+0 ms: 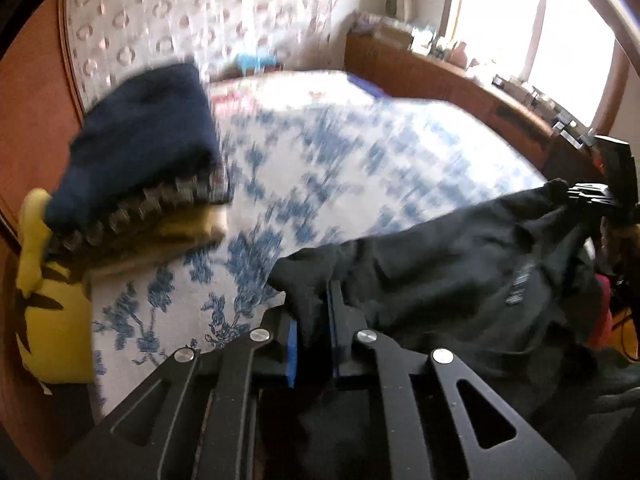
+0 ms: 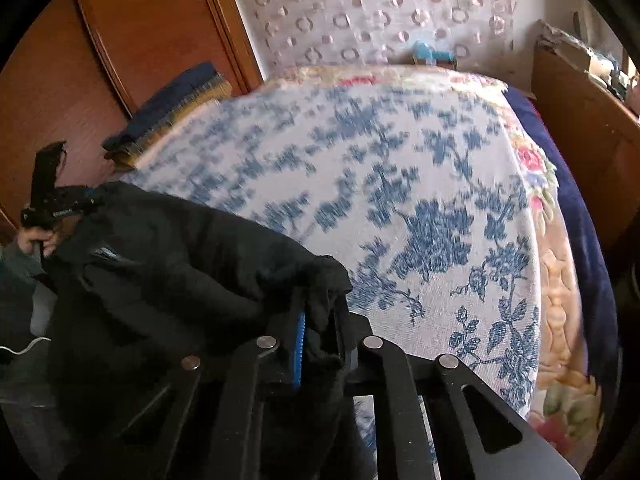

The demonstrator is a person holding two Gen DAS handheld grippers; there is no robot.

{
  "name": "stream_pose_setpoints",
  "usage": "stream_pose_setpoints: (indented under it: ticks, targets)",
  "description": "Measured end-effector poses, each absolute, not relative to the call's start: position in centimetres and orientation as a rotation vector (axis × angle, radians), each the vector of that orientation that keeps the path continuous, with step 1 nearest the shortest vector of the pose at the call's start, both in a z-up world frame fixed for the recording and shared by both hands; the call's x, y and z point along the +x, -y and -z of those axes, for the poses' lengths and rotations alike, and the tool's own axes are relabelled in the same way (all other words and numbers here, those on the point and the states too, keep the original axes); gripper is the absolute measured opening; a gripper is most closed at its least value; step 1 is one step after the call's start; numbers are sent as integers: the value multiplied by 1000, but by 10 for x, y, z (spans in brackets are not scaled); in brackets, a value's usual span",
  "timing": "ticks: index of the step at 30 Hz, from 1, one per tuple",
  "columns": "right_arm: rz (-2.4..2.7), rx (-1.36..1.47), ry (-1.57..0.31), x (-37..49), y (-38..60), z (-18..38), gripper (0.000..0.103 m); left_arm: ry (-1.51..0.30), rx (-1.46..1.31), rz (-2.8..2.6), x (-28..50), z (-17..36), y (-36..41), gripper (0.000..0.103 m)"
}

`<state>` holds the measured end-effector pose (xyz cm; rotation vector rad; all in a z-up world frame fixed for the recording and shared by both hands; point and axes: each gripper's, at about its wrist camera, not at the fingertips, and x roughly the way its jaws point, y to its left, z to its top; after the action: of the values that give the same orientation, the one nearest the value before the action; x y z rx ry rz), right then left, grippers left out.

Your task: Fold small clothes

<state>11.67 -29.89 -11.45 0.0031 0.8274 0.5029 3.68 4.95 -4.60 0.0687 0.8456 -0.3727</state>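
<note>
A black garment (image 1: 460,264) hangs stretched above the near edge of the bed (image 2: 400,184), one corner pinched in the left hand-held gripper (image 1: 314,344), the other in the right hand-held gripper (image 2: 320,332). Beyond it the blue-flowered bedspread lies open to the far edge, with a stack of folded clothes (image 1: 140,168) along the left side by the wooden wardrobe (image 2: 132,32).

Floral bed (image 2: 400,208), folded clothes stack (image 1: 136,168)
</note>
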Motion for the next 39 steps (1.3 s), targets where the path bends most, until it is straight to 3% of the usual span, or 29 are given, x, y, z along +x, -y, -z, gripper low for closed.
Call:
stream_pose_setpoints:
  ticks: [14, 26, 34, 39]
  targets:
    - [-546, 17, -349, 4, 322, -41, 10, -429, 37, 429, -55, -115, -40, 12]
    - [-481, -44, -65, -83, 358, -168, 10, -136, 47, 382, -91, -229, -55, 12]
    - [-401, -114, 81, -136, 360, -232, 10, -18, 78, 379, -110, -265, -50, 12]
    - [-367, -151, 112, -152, 356, -237, 10, -12, 72, 388, -105, -258, -51, 12]
